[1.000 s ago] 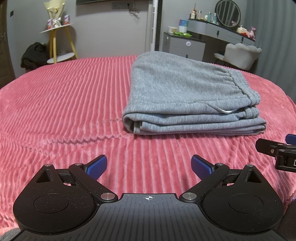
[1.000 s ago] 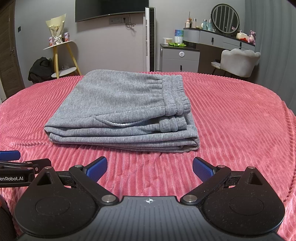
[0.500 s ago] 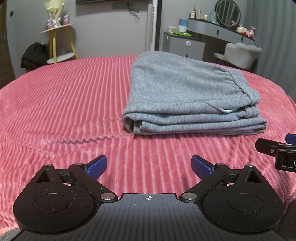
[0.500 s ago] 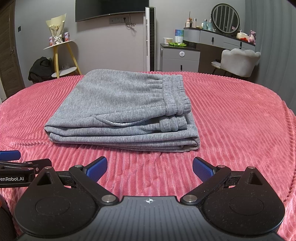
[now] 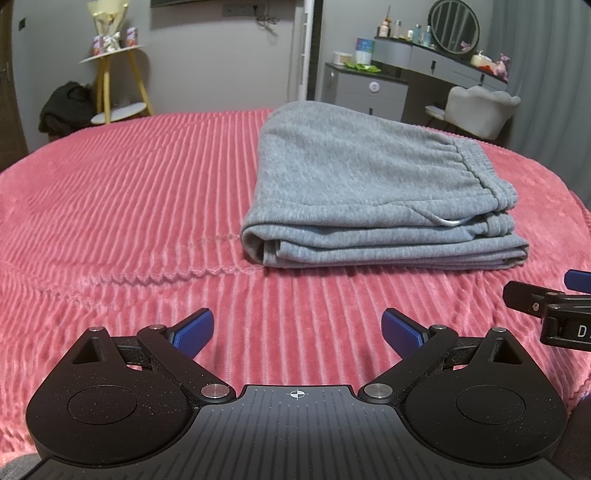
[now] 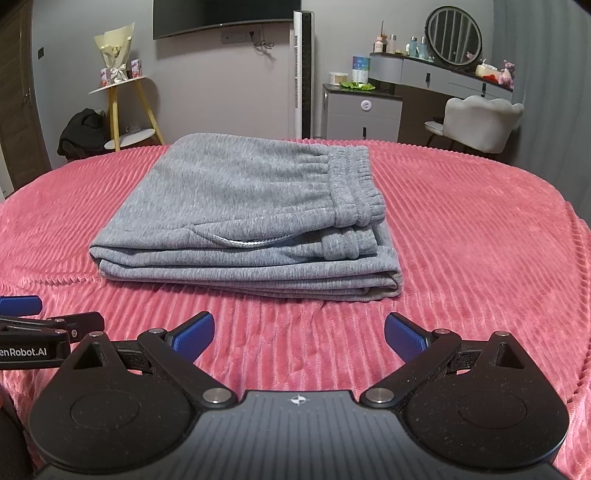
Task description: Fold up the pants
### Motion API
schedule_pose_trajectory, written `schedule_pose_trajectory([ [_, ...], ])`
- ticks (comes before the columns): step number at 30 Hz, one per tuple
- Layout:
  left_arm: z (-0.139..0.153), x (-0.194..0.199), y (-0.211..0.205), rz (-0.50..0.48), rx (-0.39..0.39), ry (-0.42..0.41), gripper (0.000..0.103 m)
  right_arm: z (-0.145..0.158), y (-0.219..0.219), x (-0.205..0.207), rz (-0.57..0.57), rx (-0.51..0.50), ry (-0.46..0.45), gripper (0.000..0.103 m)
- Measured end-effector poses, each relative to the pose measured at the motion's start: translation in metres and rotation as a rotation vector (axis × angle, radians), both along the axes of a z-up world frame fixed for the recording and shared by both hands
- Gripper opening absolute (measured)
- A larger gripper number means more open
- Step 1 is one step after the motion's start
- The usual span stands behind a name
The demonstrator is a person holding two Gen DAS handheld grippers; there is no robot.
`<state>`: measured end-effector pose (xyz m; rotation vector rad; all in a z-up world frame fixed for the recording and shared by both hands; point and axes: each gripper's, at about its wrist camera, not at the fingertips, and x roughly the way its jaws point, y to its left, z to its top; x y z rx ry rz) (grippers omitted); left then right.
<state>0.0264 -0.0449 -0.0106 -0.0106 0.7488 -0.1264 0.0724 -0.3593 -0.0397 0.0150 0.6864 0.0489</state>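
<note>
Sweatpants (image 5: 373,199) lie folded in a thick stack on the pink ribbed blanket (image 5: 129,206) in the left wrist view, ahead of the left gripper (image 5: 297,330), whose jaws gape empty. From the right wrist, the right gripper (image 6: 299,332) is likewise spread and apart from the cloth; any nudge could probably slide the upper layers askew, since the elastic waistband (image 6: 354,192) sits loosely on top.

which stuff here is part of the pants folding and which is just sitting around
Job: grey pants, folded on the pink blanket; left gripper, right gripper, both open.

Just around: yellow stand, white chair, round mirror, dresser.
</note>
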Motion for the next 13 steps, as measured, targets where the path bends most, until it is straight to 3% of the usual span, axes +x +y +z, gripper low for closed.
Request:
schedule_pose_trajectory([
  [13,-0.0008,-0.0004,-0.0025,-0.008,0.012,0.001,0.100,0.0012,-0.0018,-0.0008,-0.001,0.010,-0.003,0.099],
])
